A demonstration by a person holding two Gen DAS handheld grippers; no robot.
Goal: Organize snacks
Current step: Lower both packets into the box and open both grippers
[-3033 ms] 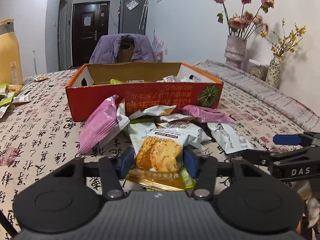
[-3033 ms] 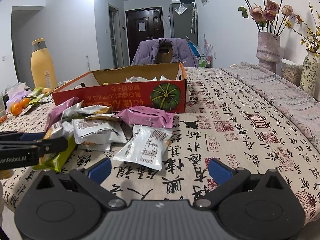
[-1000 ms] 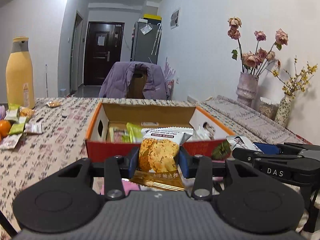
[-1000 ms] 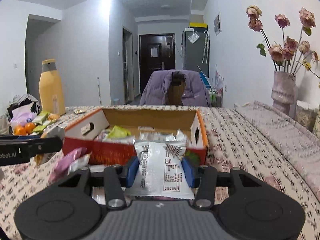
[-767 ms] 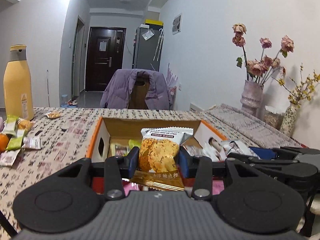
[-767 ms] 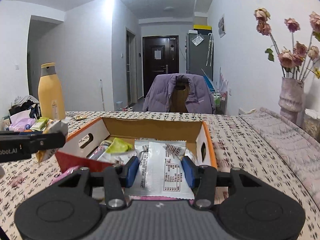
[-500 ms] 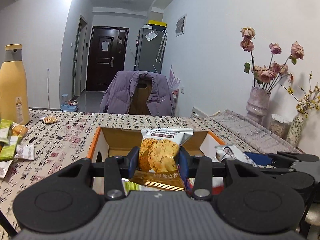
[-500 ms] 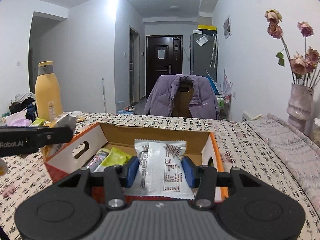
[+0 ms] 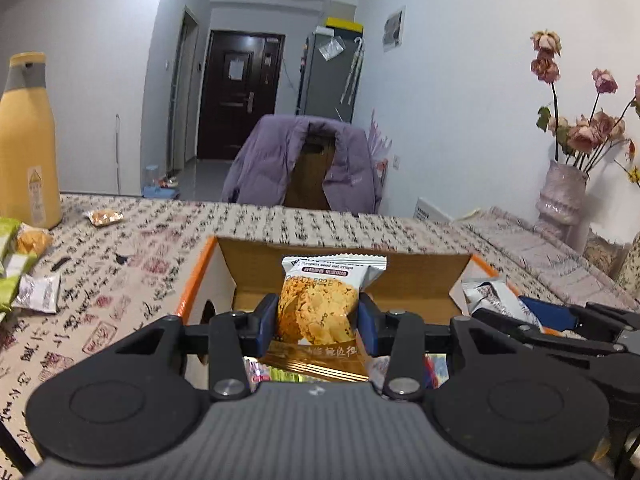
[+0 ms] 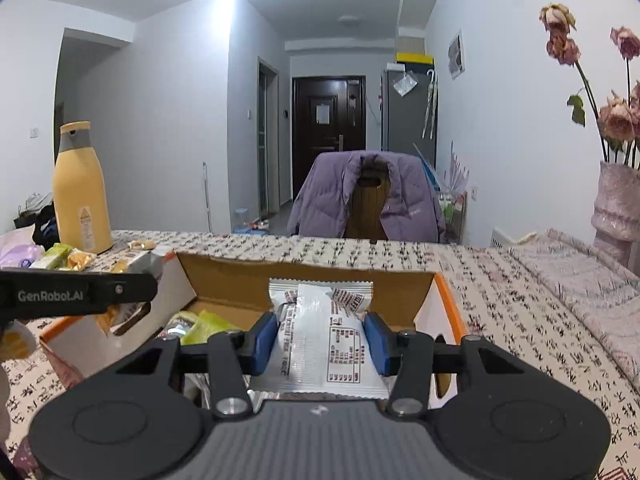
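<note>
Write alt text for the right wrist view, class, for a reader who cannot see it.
The right tongs grip a white snack packet over an open cardboard box on a table with a calligraphy-print cloth. A yellow bottle stands at left; a purple jacket drapes a chair behind.

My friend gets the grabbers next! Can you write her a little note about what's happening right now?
Left gripper: shut on the pumpkin seed oat crisps packet, held over the open cardboard box.
Right gripper: shut on a white snack packet, also over the box.
Done: some snacks, like a green packet, are already in the box.
Left: let go of both packets into the box, then fetch the loose snacks by the yellow bottle.
</note>
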